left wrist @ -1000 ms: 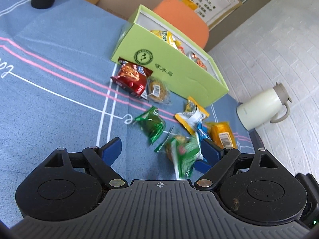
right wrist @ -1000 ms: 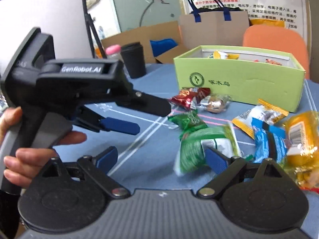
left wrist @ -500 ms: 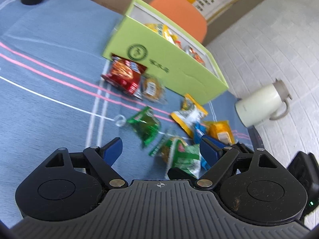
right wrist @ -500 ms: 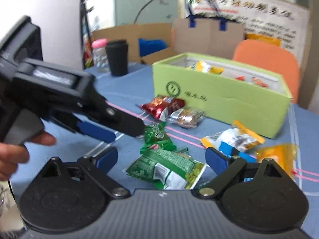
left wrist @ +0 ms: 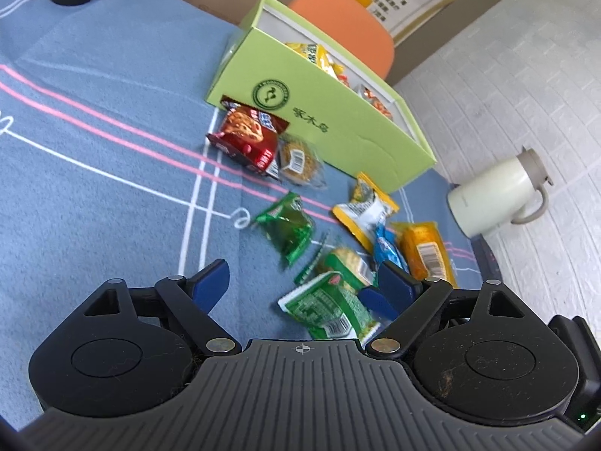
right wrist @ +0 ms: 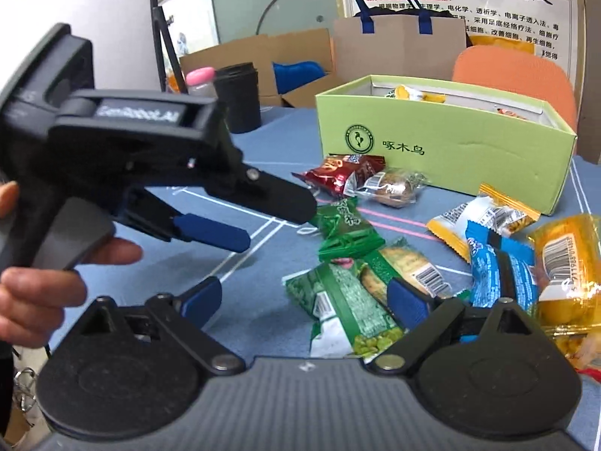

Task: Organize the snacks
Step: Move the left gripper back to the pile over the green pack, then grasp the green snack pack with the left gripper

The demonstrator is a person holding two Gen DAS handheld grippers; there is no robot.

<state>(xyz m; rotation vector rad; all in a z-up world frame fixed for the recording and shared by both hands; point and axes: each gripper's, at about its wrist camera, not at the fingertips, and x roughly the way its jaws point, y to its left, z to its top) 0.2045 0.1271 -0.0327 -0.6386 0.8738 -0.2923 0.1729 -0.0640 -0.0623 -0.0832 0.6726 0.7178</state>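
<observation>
Loose snack packets lie on the blue cloth in front of an open green box [left wrist: 319,120] [right wrist: 443,150] that holds a few packets. My right gripper [right wrist: 304,300] is open, low over a light green packet [right wrist: 338,308] [left wrist: 330,312] that lies between its fingers, unpressed. My left gripper [left wrist: 302,285] [right wrist: 270,225] is open too, hovering just left of the pile with nothing in it. Further out lie a cracker packet [right wrist: 398,263], a dark green packet [left wrist: 289,225], a red cookie packet [left wrist: 248,139], a wrapped round cake [left wrist: 300,158], a yellow-white packet [left wrist: 364,210], a blue packet [right wrist: 496,263] and an orange packet [right wrist: 563,263].
A white kettle [left wrist: 492,191] stands on the floor off the table's right edge. A black cup [right wrist: 240,97] and a pink-capped bottle [right wrist: 201,79] stand at the far left. Behind the box are an orange chair [right wrist: 514,75], a paper bag [right wrist: 398,45] and cardboard boxes.
The right gripper swung briefly and is back low over the light green packet. The left gripper swayed a little. Both keep the same wide opening.
</observation>
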